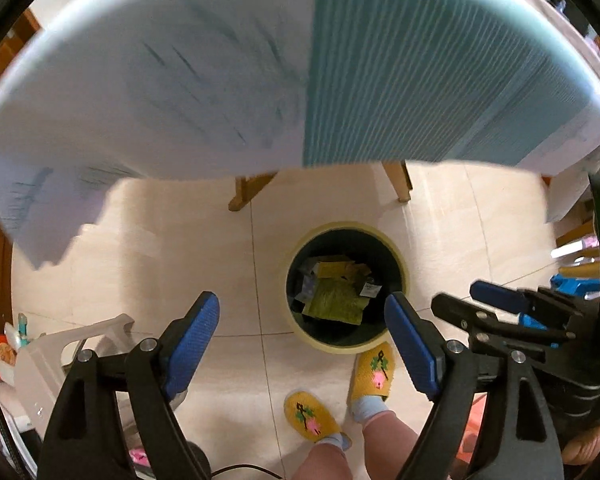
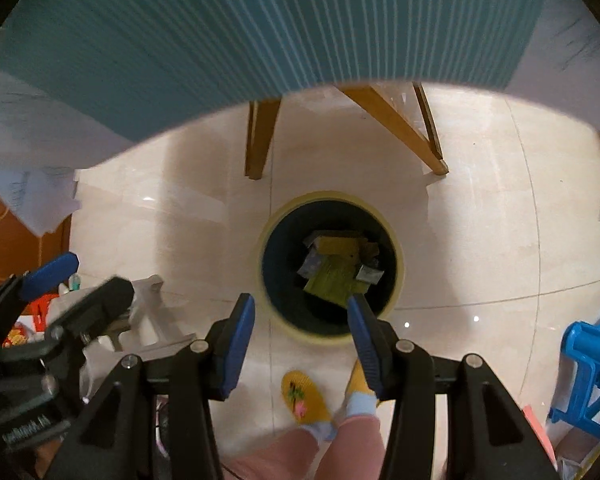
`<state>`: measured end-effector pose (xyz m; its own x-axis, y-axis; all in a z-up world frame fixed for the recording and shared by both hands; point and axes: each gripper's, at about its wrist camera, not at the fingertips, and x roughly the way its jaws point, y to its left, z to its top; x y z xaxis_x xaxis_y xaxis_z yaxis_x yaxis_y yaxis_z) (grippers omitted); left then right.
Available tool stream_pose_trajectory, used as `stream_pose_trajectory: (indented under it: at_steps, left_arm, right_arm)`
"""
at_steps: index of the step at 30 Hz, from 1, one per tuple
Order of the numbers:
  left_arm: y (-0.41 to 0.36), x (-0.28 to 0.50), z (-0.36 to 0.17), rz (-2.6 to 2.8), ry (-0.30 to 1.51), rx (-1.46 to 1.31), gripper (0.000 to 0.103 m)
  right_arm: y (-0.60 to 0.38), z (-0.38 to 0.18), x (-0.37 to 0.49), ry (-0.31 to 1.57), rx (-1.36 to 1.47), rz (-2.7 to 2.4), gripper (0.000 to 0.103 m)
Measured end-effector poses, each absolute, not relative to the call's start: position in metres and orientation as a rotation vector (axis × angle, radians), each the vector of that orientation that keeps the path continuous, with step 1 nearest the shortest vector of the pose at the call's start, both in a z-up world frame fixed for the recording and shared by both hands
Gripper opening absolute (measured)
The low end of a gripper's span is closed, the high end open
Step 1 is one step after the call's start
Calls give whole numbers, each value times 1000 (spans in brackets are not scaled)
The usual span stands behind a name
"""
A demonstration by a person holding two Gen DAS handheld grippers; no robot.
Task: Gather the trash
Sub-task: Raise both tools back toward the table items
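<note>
Below, trash bin [image 1: 398, 268] holding wrappers [image 1: 334, 300] — left gripper [image 1: 300, 316] spread, right gripper [image 2: 302, 316] apart, both empty

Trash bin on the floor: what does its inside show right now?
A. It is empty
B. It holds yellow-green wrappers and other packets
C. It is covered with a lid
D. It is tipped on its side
B: the trash bin stands upright and uncovered on the tiles, with yellow-green wrappers and other small packets lying at its bottom.
</note>
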<state>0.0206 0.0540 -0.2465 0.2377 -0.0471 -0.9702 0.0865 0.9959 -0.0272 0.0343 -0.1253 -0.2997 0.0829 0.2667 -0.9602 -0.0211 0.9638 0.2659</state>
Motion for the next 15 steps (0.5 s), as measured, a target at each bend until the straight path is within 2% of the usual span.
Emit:
stream_pose_trajectory:
  at_steps: [7,15]
  left_arm:
    - [71,10,-151,-48,1255,10,83]
    - [89,17,-59,34,1140,-5,83]
  right_arm:
    - [-122,-205,22,1455,149,297,49]
    - [-122,-121,33,1380,111,383,49]
